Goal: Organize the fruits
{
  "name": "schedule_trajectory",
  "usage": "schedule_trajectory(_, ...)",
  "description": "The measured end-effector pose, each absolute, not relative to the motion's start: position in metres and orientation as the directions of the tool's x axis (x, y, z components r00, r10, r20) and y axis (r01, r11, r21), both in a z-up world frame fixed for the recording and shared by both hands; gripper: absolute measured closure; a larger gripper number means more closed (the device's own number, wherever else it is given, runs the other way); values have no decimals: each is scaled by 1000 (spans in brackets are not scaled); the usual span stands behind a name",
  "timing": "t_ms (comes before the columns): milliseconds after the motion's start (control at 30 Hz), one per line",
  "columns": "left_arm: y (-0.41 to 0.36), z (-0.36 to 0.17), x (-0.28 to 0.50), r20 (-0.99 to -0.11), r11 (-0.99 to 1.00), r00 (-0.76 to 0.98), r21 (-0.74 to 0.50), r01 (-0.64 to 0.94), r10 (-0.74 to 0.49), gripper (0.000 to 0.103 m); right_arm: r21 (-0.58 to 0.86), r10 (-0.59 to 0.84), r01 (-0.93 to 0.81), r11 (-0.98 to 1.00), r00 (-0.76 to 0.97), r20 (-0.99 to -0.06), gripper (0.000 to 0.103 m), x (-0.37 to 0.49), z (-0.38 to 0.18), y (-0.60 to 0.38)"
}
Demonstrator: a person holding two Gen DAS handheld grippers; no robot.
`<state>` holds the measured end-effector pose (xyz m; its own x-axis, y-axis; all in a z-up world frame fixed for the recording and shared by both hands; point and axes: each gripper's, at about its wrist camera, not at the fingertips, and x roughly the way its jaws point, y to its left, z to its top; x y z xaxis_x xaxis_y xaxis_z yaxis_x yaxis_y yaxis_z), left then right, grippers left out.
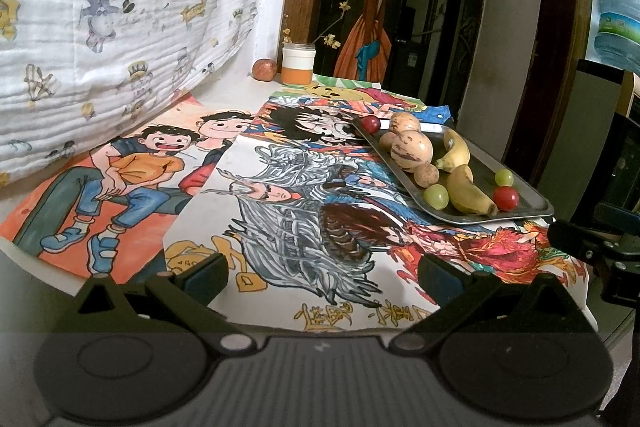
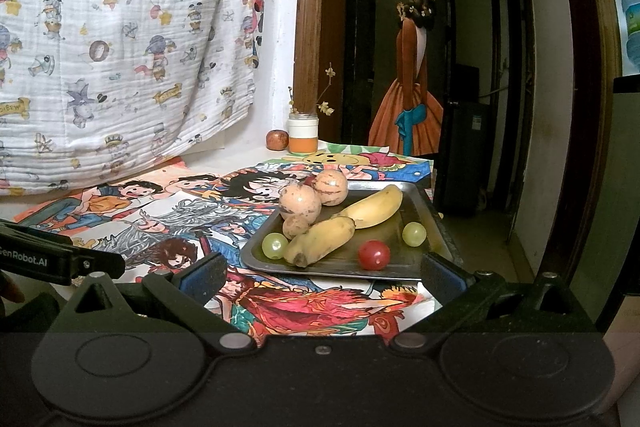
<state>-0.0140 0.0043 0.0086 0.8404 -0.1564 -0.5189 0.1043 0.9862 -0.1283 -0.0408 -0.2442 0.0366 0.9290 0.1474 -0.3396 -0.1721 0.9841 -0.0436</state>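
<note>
A dark metal tray (image 1: 532,205) (image 2: 420,205) sits on the drawings at the table's right side. It holds two bananas (image 1: 466,193) (image 2: 320,241), two pale round fruits (image 1: 412,151) (image 2: 300,205), small brown fruits (image 1: 426,175), green grapes (image 1: 436,197) (image 2: 275,245) and red cherry tomatoes (image 1: 506,197) (image 2: 374,255). My left gripper (image 1: 324,275) is open and empty over the drawings, left of the tray. My right gripper (image 2: 324,275) is open and empty, just in front of the tray's near edge. The other gripper shows at the frame edge (image 1: 592,251) (image 2: 60,259).
Colourful drawings (image 1: 132,183) (image 2: 304,303) cover the table. A red apple (image 1: 265,69) (image 2: 277,139) and a white-orange jar (image 1: 298,65) (image 2: 303,135) with yellow flower sprigs stand at the back. A printed cloth (image 1: 100,7) hangs on the left. The table edge and a doorway lie to the right.
</note>
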Motion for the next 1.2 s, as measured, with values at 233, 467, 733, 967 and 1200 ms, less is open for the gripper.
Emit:
schedule_trajectory(233,4,8,-13,-526,987,837,-126,99,-151,0,-44,147,-172,984,929,-340,0,-41,37,-244)
schedule_trajectory(467,-2,7,-13,-559,992,820,-86,92,-125,0,-44,147,-172,984,929,-340,0,-41,37,-243)
schedule_trajectory(733,0,9,-13,-552,989,822,-109,98,-142,0,-44,147,-172,984,929,-341,0,-41,37,-243)
schedule_trajectory(967,0,9,-13,-553,989,821,-110,97,-141,0,-44,147,-172,984,928,-341,0,-41,37,-243)
schedule_trajectory(1200,2,9,-11,-554,989,821,-110,96,-141,0,-44,146,-171,984,929,-341,0,-41,37,-242)
